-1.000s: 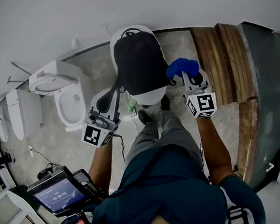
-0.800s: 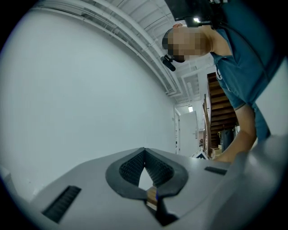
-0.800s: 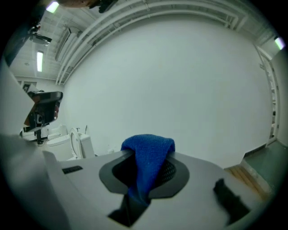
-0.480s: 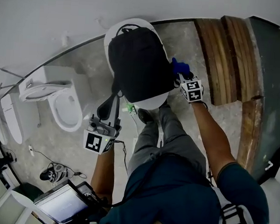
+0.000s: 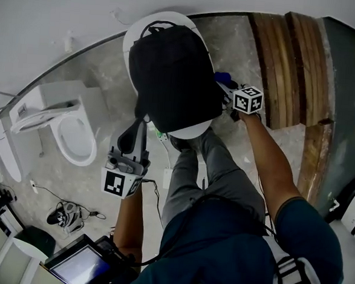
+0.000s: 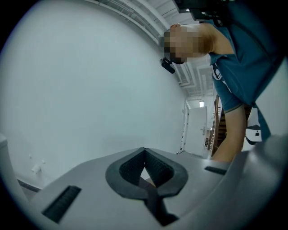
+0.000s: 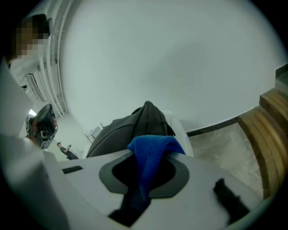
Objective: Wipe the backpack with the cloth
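Black backpack [image 5: 173,77] lies on a small round white table [image 5: 189,132] and covers most of it. The right hand-held gripper [image 5: 228,91] is up against the bag's right side, with a bit of blue cloth [image 5: 223,81] showing at its tip and its marker cube facing the camera. The left hand-held gripper [image 5: 134,130] is lower down, just off the table's near-left edge. A toilet [image 5: 74,138] with an open bowl sits to the left, wooden steps [image 5: 292,61] to the right – and a tangle of cables [image 5: 69,213] lies on the stone floor. The person's grey trouser legs stand right at the table.
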Demonstrator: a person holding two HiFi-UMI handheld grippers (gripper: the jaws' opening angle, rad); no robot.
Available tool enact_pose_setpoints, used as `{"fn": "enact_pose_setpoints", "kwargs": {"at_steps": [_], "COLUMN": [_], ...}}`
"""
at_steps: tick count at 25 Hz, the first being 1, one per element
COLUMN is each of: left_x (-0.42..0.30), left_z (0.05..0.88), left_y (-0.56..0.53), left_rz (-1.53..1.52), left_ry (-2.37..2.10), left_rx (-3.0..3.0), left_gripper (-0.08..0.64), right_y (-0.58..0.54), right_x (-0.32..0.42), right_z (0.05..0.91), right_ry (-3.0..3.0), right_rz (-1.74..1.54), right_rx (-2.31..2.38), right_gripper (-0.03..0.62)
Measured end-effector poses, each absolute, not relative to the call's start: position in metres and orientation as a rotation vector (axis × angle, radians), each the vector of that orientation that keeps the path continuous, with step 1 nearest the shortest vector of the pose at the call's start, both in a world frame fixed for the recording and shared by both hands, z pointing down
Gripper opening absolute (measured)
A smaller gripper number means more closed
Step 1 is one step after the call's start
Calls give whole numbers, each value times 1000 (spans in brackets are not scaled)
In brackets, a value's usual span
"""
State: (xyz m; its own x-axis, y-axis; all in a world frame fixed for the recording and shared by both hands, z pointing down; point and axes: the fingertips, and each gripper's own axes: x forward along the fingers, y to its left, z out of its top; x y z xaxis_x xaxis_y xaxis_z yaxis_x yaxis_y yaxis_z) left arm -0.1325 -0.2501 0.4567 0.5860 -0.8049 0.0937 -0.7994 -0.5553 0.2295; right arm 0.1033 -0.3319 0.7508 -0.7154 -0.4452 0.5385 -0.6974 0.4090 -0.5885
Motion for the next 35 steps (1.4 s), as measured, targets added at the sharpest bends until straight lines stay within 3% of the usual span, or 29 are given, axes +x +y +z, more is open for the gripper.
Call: {"fn": "enact_pose_setpoints", "kwargs": {"at_steps": [12, 20, 28, 35], "left_x": [-150, -166, -192, -221], "left_z": [477, 492, 500, 507], "left_y": [-277, -278, -272, -253], "left_rz": [-55, -76, -90, -113], "left_ry": [-1387, -1444, -1527, -1603], "left_rx": [2489, 2426, 2377, 2314], "left_gripper": [2, 2, 2, 2], "right_y": [-488, -547, -471, -361], "right_x": [58, -43, -199, -251], "right_z": [722, 695, 696, 699], "right_ry": [-2474, -2475, -2374, -2078], "right_rz": [1072, 488, 36, -438], "right_rx": [988, 775, 95, -433], "right_gripper": [60, 60, 60, 59]}}
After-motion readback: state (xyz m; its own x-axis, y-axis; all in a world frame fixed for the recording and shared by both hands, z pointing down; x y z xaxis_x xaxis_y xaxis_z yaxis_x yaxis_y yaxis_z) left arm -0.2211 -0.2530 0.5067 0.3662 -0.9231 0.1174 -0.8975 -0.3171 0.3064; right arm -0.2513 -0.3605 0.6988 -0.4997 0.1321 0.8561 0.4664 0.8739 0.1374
